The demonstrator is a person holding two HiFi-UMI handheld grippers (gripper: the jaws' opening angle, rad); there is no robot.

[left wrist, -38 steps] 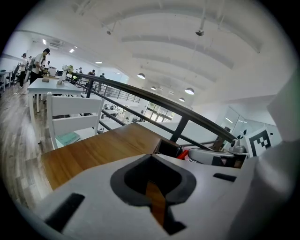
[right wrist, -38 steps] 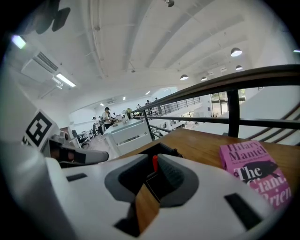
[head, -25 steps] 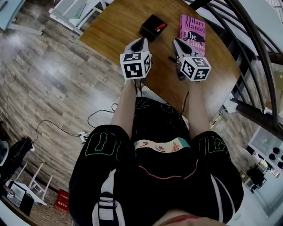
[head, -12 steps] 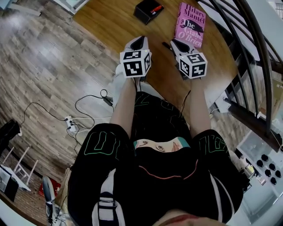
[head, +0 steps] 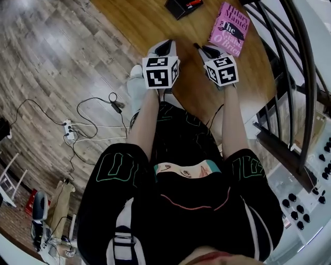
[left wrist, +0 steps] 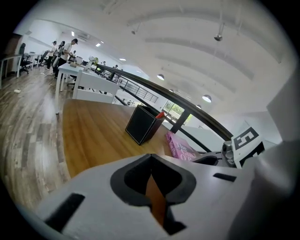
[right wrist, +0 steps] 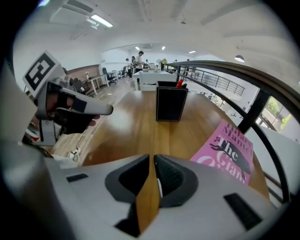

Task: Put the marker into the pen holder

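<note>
A black square pen holder stands on the wooden table at the far top of the head view, with a red marker poking out of it. The holder with the red tip also shows in the left gripper view. In the right gripper view the holder stands straight ahead, well away. My left gripper and right gripper hover side by side over the table's near edge. Both are shut with nothing in them: left gripper, right gripper.
A pink book lies flat to the right of the holder, ahead of my right gripper. A dark stair railing curves along the table's right side. Cables and a power strip lie on the plank floor at left.
The holder and book have slid towards the top of the head view, and more floor shows at left. Both grippers stay shut and side by side, now nearer the table's front edge.
</note>
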